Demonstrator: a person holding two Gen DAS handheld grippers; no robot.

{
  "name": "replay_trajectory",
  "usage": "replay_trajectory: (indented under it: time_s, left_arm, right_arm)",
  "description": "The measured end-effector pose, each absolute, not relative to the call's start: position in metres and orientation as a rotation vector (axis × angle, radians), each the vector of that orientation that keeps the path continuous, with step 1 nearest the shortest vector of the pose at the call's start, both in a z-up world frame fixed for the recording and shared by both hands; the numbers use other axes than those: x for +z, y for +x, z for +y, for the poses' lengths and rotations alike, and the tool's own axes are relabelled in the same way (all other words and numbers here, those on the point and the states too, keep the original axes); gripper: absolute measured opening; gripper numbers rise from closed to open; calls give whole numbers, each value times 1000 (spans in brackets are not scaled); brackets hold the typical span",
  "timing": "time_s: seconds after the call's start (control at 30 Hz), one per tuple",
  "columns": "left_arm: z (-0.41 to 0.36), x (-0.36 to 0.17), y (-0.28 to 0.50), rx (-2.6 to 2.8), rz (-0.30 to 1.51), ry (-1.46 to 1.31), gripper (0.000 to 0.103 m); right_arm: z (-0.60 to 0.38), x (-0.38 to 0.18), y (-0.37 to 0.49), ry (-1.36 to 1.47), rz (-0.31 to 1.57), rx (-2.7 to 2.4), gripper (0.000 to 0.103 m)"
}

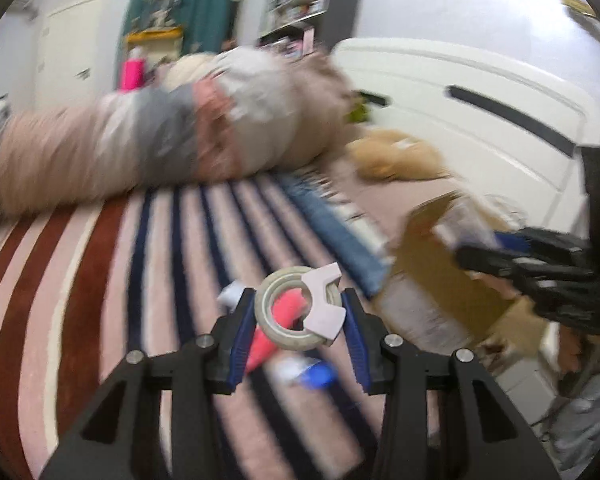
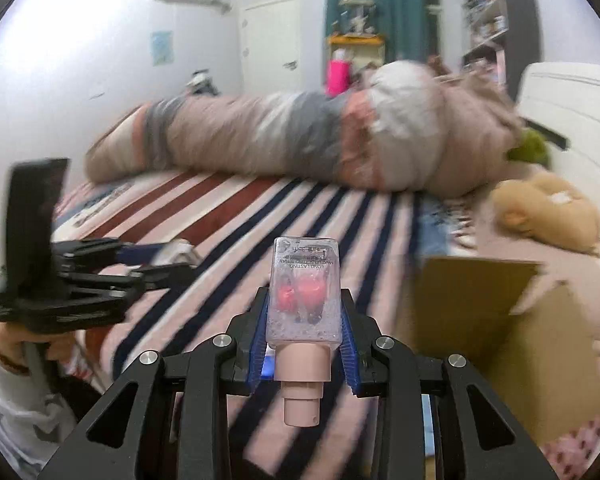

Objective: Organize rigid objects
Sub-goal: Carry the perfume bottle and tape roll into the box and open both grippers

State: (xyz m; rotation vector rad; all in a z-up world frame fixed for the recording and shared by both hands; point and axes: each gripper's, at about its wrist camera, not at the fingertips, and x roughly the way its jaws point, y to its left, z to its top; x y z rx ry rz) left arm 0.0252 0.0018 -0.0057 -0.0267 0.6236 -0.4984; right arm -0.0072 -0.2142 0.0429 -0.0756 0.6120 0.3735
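My left gripper point(image 1: 300, 304) is shut on a roll of tape in a pale lilac dispenser point(image 1: 300, 312) and holds it above the striped bed cover point(image 1: 100, 264). Under it lie a pink object point(image 1: 266, 344) and a blue and white object point(image 1: 312, 372), both blurred. My right gripper point(image 2: 305, 304) is shut on a clear spray bottle point(image 2: 305, 292) with a beige cap, its cap end toward the camera. The right gripper also shows at the right of the left wrist view point(image 1: 540, 276), and the left gripper at the left of the right wrist view point(image 2: 100, 276).
An open cardboard box point(image 2: 480, 312) stands on the bed to the right; it also shows in the left wrist view point(image 1: 432, 264). A rolled quilt point(image 2: 300, 140) lies across the back of the bed. A tan plush toy point(image 2: 548, 208) lies by the white headboard point(image 2: 572, 120).
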Motion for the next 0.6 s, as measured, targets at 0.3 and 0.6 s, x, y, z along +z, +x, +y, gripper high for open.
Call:
replay_trajectory:
  time_s: [0.3,0.6]
  left_arm:
    - [-128,37,40,-707,640,123,39]
    - [-201,14,72,-678,768,283,39]
  right_arm:
    - [-322,8,-2,-115,737,125,27]
    - [-324,-21,2,-260,782,111,27]
